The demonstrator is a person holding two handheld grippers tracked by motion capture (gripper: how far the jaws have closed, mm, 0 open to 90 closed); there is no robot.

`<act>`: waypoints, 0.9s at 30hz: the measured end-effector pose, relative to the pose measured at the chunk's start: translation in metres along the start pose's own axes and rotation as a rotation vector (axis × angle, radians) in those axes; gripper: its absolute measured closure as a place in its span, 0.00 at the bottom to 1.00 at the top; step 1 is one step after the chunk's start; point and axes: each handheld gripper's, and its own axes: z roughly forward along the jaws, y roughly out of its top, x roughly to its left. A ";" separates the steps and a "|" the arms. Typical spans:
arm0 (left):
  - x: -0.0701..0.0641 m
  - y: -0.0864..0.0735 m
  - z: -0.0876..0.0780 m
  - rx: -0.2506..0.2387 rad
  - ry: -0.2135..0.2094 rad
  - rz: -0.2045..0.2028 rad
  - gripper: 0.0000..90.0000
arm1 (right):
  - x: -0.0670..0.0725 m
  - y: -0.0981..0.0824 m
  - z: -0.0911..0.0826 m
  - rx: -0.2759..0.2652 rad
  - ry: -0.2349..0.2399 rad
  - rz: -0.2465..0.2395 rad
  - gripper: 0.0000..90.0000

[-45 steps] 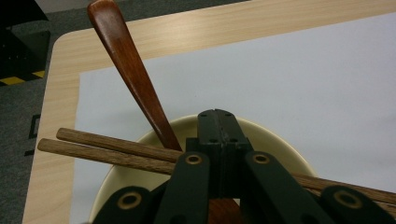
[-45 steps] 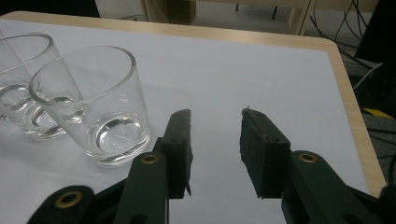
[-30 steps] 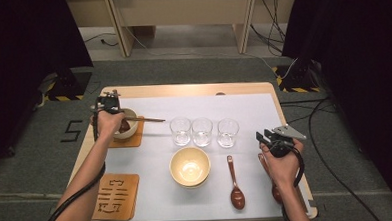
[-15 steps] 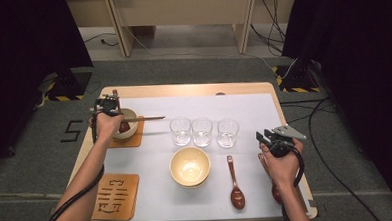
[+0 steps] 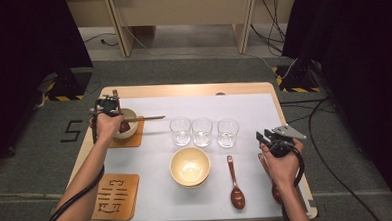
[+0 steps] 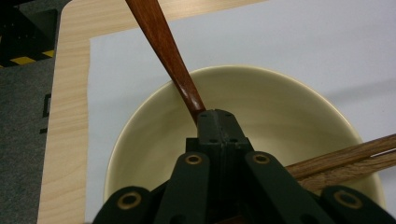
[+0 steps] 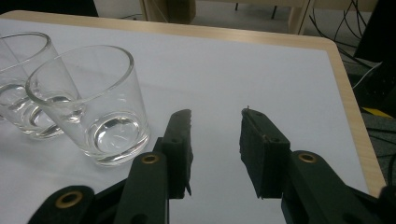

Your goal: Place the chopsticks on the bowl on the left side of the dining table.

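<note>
My left gripper [image 5: 111, 110] is over a small cream bowl [image 5: 130, 117] that sits on a wooden coaster [image 5: 135, 139] at the table's left. Its jaws are shut on the handle of a red-brown spoon [image 6: 186, 88], and the spoon reaches into the bowl [image 6: 280, 86]. A pair of wooden chopsticks [image 5: 149, 118] lies across that bowl's rim and points right. My right gripper [image 5: 263, 136] hovers near the table's right edge, open with nothing between its jaws [image 7: 215, 126]. A clear glass [image 7: 88, 102] stands just left of it.
Three clear glasses [image 5: 202, 132] stand in a row mid-table. In front of them sits a larger cream bowl [image 5: 189, 166], with a second spoon [image 5: 235, 185] to its right and another spoon [image 5: 273, 189] partly under the right hand. A patterned coaster [image 5: 115, 196] lies front left.
</note>
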 end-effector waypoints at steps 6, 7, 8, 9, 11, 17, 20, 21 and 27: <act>-0.008 0.004 -0.004 -0.021 -0.013 0.017 0.99 | 0.000 0.000 0.000 -0.001 -0.001 0.001 0.71; -0.009 0.004 -0.005 -0.025 -0.015 0.021 0.99 | 0.000 0.000 0.000 -0.001 -0.001 0.001 0.71; -0.011 0.005 -0.006 -0.026 -0.021 0.024 0.99 | 0.000 0.000 0.000 -0.001 -0.001 0.001 0.71; -0.012 0.005 -0.006 -0.028 -0.024 0.025 0.99 | 0.000 0.000 0.000 -0.002 -0.001 0.001 0.71; -0.014 0.005 -0.006 -0.027 -0.027 0.028 0.99 | 0.000 0.000 -0.001 -0.001 -0.001 0.001 0.71; -0.017 0.003 -0.004 -0.013 -0.029 0.042 0.99 | -0.001 0.000 -0.001 -0.003 0.001 0.002 0.71; -0.017 0.001 -0.003 -0.009 -0.029 0.042 0.99 | -0.001 0.000 -0.001 -0.003 0.001 0.003 0.71; -0.016 0.000 -0.003 -0.008 -0.028 0.041 0.99 | -0.001 0.000 -0.001 -0.003 0.000 0.003 0.71; -0.016 -0.002 -0.003 -0.003 -0.028 0.038 0.99 | -0.001 0.000 -0.001 -0.001 -0.001 0.002 0.71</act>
